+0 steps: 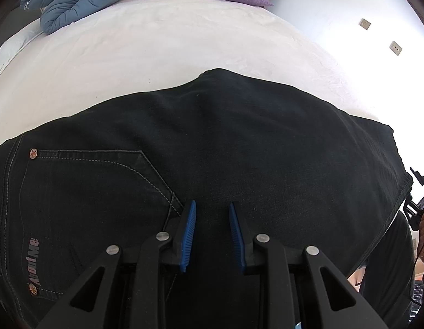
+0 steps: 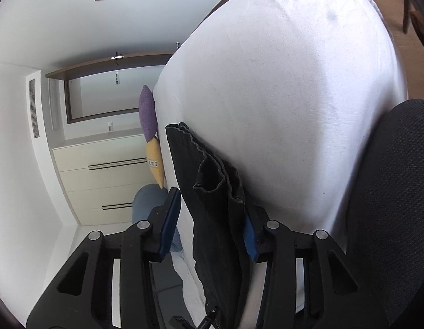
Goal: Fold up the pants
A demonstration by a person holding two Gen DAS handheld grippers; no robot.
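Left wrist view: the pants point(image 1: 225, 142) are seen spread flat on the bed point(image 1: 157, 44), already doubled leg on leg, with the back pocket point(image 1: 96, 181) on the left side and the long axis running from left to right across the picture. The left tongs point(image 1: 212, 208) are held spread, just above the cloth near the pocket corner, and nothing is pinched between them. The hem end is seen far at the right.

In the right wrist view the hems point(image 2: 209, 170) are found between the fingers of the right tongs point(image 2: 212, 205), which are turned on their side. The tongs are spread; one finger seems to lie under the cloth, one above. The hem end is therefore nearer to the right tongs, the waist end nearer to the left. Probably the hems must be carried along the long axis toward the waist.
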